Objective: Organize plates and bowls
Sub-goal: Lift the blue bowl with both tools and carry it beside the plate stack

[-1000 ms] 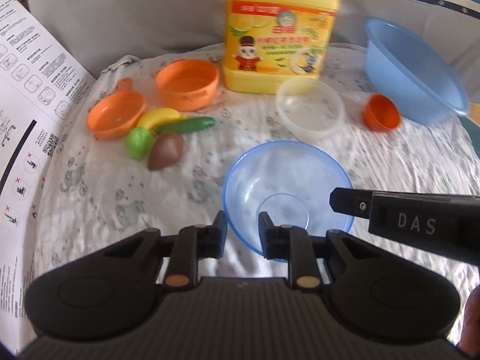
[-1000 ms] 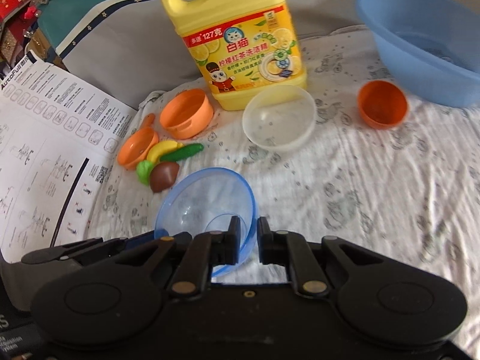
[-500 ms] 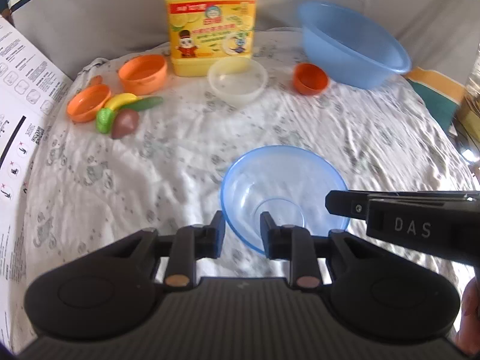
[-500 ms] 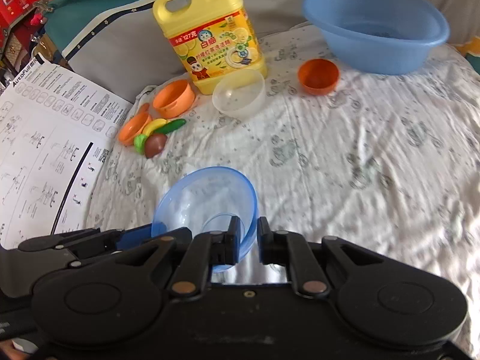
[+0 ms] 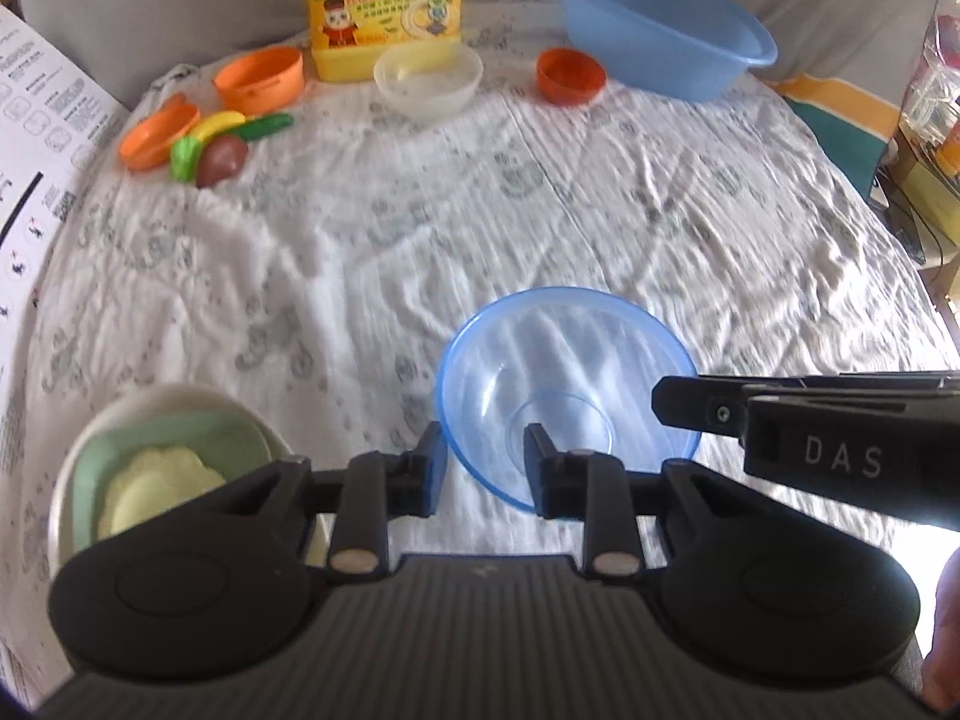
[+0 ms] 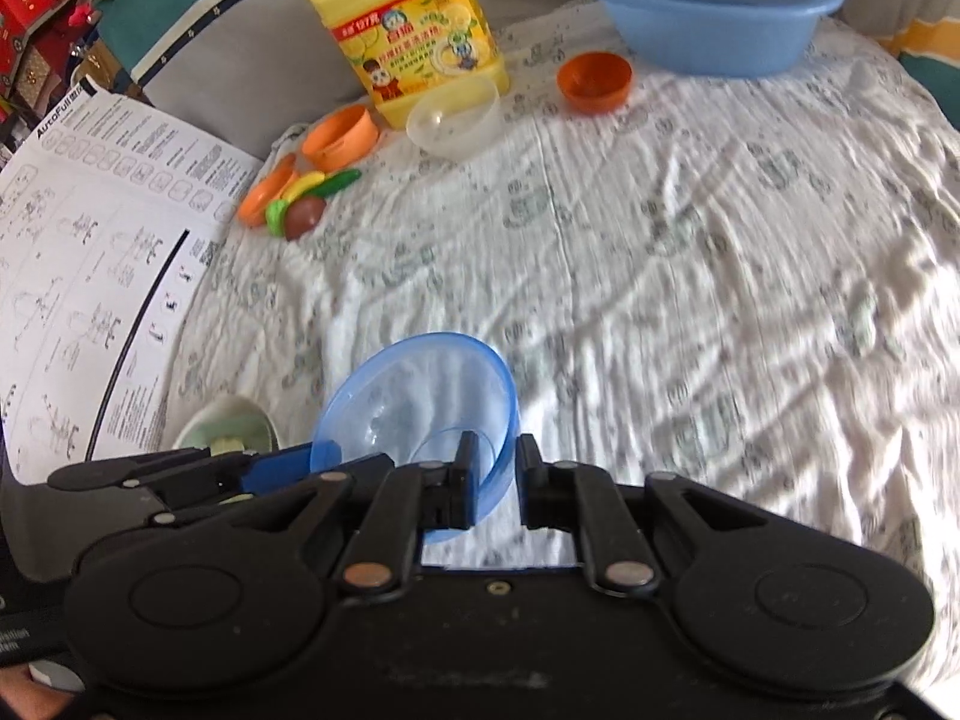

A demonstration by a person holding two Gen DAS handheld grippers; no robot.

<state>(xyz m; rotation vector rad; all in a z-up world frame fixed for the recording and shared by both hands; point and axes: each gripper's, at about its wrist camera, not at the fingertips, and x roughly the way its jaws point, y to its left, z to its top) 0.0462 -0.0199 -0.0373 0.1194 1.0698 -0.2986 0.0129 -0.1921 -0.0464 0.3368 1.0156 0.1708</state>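
Wrinkled printed white cloth [image 5: 540, 228] covering the table, with a blue basin [image 5: 660, 30] and yellow detergent jug [image 5: 384, 6] at its far edge; right tool [image 6: 492, 474] pinching the clear blue bowl [image 5: 558, 372] rim, left tool [image 5: 480, 468] opening around the near rim.

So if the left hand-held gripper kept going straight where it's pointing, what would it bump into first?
Probably the clear blue bowl: its near rim already sits between the left hand-held gripper's opening jaws. Past the bowl lies the white cloth.
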